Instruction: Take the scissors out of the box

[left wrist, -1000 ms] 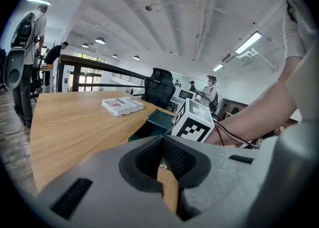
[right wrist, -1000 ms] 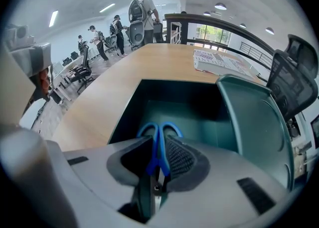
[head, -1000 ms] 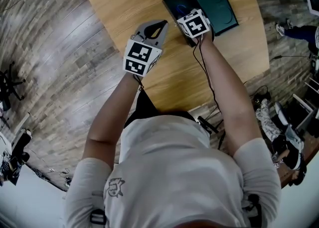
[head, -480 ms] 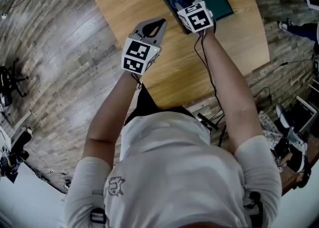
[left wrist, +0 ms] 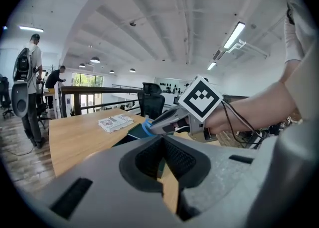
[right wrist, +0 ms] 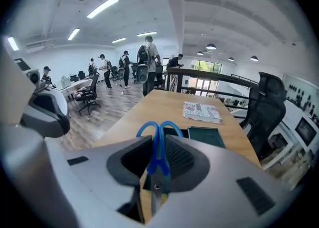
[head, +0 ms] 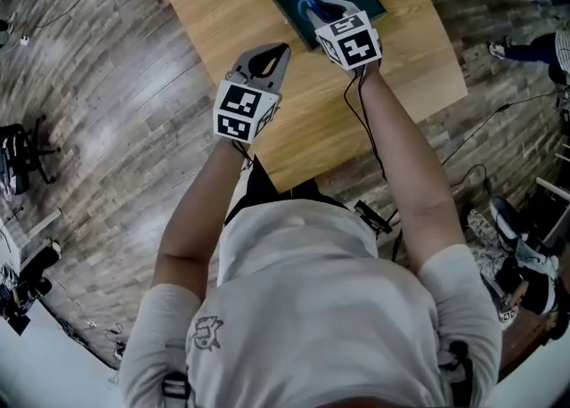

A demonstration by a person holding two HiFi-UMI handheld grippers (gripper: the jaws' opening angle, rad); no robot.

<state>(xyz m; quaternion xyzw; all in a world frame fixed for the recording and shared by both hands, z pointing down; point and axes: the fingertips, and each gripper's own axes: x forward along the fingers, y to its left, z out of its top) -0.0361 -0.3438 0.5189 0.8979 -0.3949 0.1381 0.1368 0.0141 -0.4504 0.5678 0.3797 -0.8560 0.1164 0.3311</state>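
Now the scissors (right wrist: 158, 132) sit clamped in the jaws of the right gripper (right wrist: 157, 158), blue handles past its tips — risen clear of the box (right wrist: 205, 135) below and ahead, so extraction looks done; left gripper (left wrist: 162, 142) alongside, closed, empty

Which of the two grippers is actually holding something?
The right gripper: blue-handled scissors are clamped upright between its jaws. The left gripper has nothing between its jaws, which are closed together.
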